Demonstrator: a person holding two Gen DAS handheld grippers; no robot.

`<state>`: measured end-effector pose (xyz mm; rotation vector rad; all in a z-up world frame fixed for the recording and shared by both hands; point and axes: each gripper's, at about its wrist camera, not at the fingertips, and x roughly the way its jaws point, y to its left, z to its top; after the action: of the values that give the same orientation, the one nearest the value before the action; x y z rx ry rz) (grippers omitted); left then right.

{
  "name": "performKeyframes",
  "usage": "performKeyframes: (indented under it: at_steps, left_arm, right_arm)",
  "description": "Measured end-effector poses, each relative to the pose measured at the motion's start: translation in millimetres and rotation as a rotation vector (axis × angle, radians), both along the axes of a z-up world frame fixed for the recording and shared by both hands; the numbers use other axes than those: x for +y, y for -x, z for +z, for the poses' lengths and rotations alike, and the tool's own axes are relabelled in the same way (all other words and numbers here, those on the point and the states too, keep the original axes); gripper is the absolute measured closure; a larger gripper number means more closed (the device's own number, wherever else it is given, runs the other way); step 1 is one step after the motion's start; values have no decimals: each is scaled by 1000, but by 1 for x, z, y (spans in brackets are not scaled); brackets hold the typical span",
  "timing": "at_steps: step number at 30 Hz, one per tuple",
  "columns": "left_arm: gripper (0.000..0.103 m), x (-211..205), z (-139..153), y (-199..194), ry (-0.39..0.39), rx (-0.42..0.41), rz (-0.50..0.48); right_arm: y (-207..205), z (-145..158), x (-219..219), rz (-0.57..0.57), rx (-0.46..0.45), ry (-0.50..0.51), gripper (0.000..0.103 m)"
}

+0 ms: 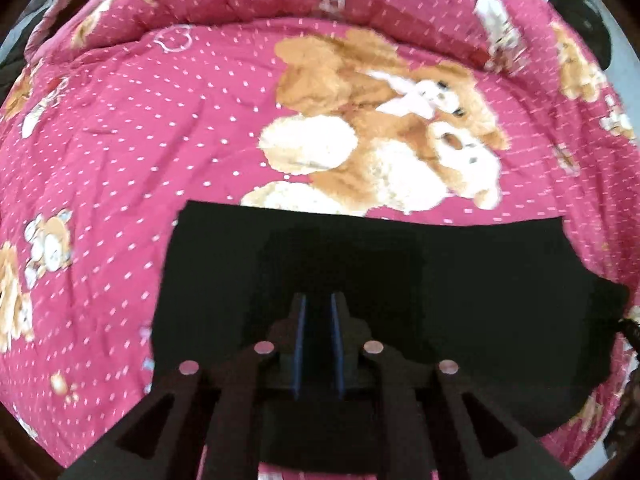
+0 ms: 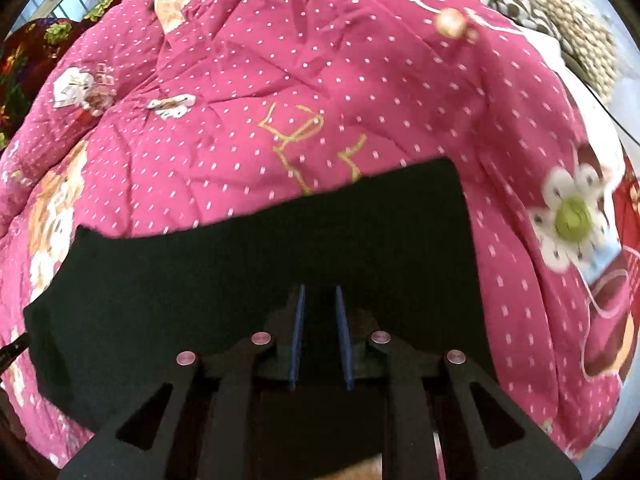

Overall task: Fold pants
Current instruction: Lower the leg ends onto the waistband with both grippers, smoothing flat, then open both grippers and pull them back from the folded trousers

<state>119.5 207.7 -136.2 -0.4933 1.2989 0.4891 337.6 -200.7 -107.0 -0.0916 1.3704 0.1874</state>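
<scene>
Plainly, the black pants (image 1: pixel 400 280) lie flat on the pink dotted quilt (image 1: pixel 140 140), their folds lost in darkness. Left claw (image 1: pixel 319 300) and right claw (image 2: pixel 320 292) hover over them, fingers slightly parted; whether cloth sits between cannot be told.

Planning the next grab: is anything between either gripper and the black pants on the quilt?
Nothing visible. The left gripper and right gripper both sit open directly over the black pants, which lie on the pink quilt.
</scene>
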Motion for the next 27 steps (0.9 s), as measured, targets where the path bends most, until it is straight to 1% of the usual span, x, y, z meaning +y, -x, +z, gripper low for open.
performKeyframes:
  at_steps: [1,3,6,7,8,11,14,16,18,19,21,24,27]
  left_arm:
    - [88,2,-9,-2,5,25,3]
    - [87,6,-17,-5,25,29,8]
    - [87,2,-12,-7,3,26,-29]
    - [87,0,-9,-6,-6,28,-41]
    - [87,-3,-5,-5,-12,28,-52]
    - [87,-13,9,6,-12,19,-63]
    - [87,-31,20,18,-11,3,-84]
    - [87,-46,25,27,-21,0,-111]
    - [87,-61,30,37,-25,6,-138]
    - [87,-68,33,41,-27,5,-146]
    - [87,-79,41,54,-35,-5,-165]
    - [87,-90,58,75,-62,-36,-184]
    - [87,-100,74,83,-95,-59,-195]
  right_arm:
    - [-6,-7,-1,2,16,1,87]
    - [-12,-19,-2,0,71,3,87]
    - [-10,-15,2,28,63,18,87]
    - [-7,-12,3,33,58,14,84]
    - [-1,-7,3,34,55,12,81]
    - [20,3,1,46,60,2,81]
    - [55,11,4,90,66,2,81]
    - [76,12,6,126,72,18,81]
    - [95,8,5,140,103,41,81]
    - [104,3,3,134,141,31,81]
    - [116,3,1,137,158,26,81]
    - [130,15,6,179,142,2,81]
    - [141,31,10,218,126,-62,81]
